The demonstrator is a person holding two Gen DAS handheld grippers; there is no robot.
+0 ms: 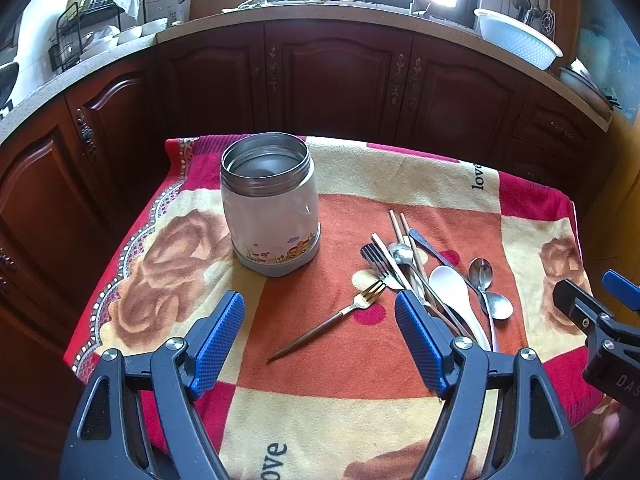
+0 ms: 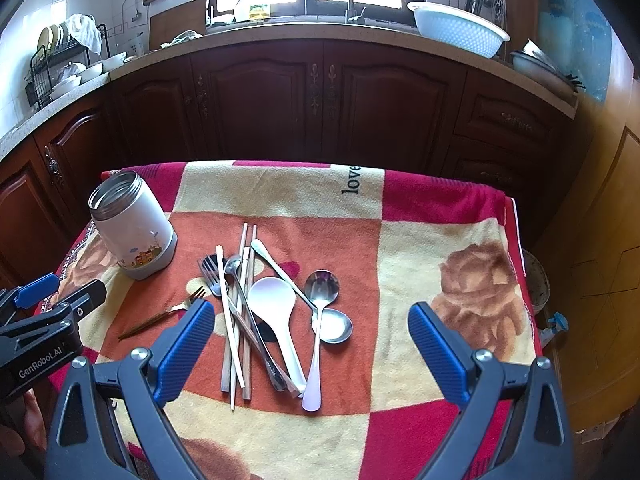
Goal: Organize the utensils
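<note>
Hovering wide open and empty: your right gripper [image 2: 312, 344], above the utensil pile [image 2: 272, 312], handles running toward you, bowls and tines away. It is nearer the pile; your left gripper [image 1: 320, 336], also spread wide and empty, has the lone fork [image 1: 332, 320] lying diagonally between its fingers. Beyond stands the open jar [image 1: 270, 204] on the patterned towel [image 1: 352, 400]; dark cabinets [image 1: 336, 80] behind.

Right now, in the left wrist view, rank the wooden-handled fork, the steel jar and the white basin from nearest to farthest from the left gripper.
1. Wooden-handled fork, lying between the left gripper's fingers.
2. Steel jar, ahead, slightly left.
3. White basin, far right on the counter.
</note>
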